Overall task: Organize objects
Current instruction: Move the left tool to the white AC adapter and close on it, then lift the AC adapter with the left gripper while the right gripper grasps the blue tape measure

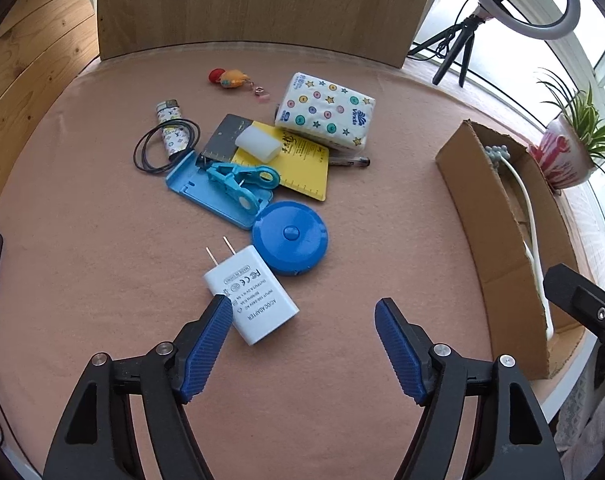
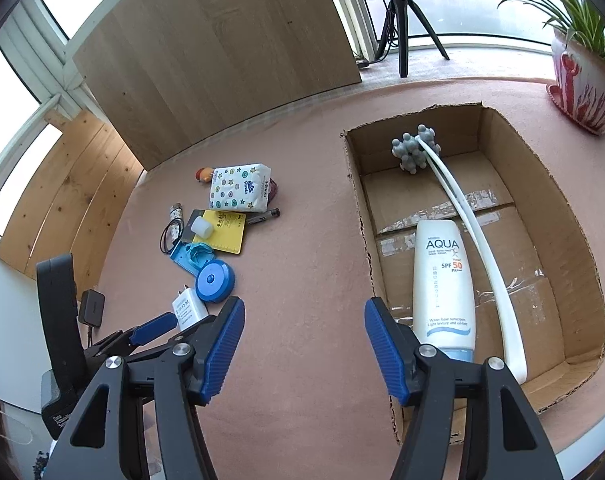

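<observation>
Left claw (image 1: 302,322) spread wide, holding nothing, low over the bench (image 1: 102,240). Its left pad overlaps the near corner of the white AC adapter (image 1: 250,294) in view; contact unclear, adapter not yet gripped. Looks like the adapter is the next pick, being the nearest item of the pile.

Right claw (image 2: 304,320) also spread wide and empty, hovering at the near left wall of the cardboard box (image 2: 582,280). Inside the box: AQUA sunscreen tube (image 2: 442,284) lying flat, cap toward the claw, and a white long-handled massager (image 2: 474,248) with grey knobbed head at the far end. Both look already sorted, so the box is probably the drop point.

Beyond the adapter, just beside it, a blue round tape measure (image 1: 289,237). Then a light blue plastic case (image 1: 218,196) with a teal clip (image 1: 242,178) on top, a yellow card (image 1: 298,164) with a small white block (image 1: 258,144) on it, a pen (image 1: 350,162), black loop bands (image 1: 162,146) over a patterned lighter (image 1: 171,124), a tissue pack (image 1: 326,112), and farthest a small orange toy keychain (image 1: 232,78). All still loose, well apart from the box.

Bench covered in pinkish felt cloth. Wood panel (image 1: 262,4) upright at the back, windows behind, ring light on tripod (image 1: 458,46), potted plant (image 2: 582,72) at the right.
</observation>
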### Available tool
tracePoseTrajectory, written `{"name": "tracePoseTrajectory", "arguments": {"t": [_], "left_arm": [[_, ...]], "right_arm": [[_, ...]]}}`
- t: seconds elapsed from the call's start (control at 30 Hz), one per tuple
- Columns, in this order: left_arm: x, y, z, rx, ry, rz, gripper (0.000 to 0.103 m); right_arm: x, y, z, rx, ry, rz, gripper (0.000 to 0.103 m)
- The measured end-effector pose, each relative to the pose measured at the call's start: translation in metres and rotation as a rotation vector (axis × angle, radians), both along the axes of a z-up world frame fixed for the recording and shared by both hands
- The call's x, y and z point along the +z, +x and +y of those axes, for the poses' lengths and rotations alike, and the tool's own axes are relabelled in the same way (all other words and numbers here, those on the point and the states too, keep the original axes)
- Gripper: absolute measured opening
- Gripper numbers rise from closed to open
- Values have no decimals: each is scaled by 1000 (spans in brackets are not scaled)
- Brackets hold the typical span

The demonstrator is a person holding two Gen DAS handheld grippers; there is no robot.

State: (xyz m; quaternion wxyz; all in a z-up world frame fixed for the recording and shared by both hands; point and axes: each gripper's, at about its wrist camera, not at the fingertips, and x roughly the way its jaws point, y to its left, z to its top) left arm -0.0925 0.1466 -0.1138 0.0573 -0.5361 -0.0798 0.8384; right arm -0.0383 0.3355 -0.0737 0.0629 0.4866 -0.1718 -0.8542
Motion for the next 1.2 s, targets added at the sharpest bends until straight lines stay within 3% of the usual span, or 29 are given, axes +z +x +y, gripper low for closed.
{"name": "tracePoseTrajectory", "arguments": {"t": [0.4, 0.57, 0.73, 1.1, 1.17, 1.2], "left_arm": [[-17, -9, -33, 57, -48, -5, 78], [-22, -9, -50, 67, -49, -4, 64], [-21, -6, -67, 84, -36, 7, 39], [-20, 3, -96, 104, -46, -5, 39], [-20, 4, -104, 119, -67, -9, 43], [-21, 3, -106, 120, -70, -17, 51]], "right_arm": [[-13, -19, -36, 98, 90, -36, 59], [-24, -36, -56, 145, 86, -76, 59], [-31, -56, -76, 193, 88, -100, 59], [-58, -84, -139, 334, 197, -136, 59], [-62, -88, -146, 346, 210, -137, 59], [-64, -90, -149, 355, 220, -138, 59]]}}
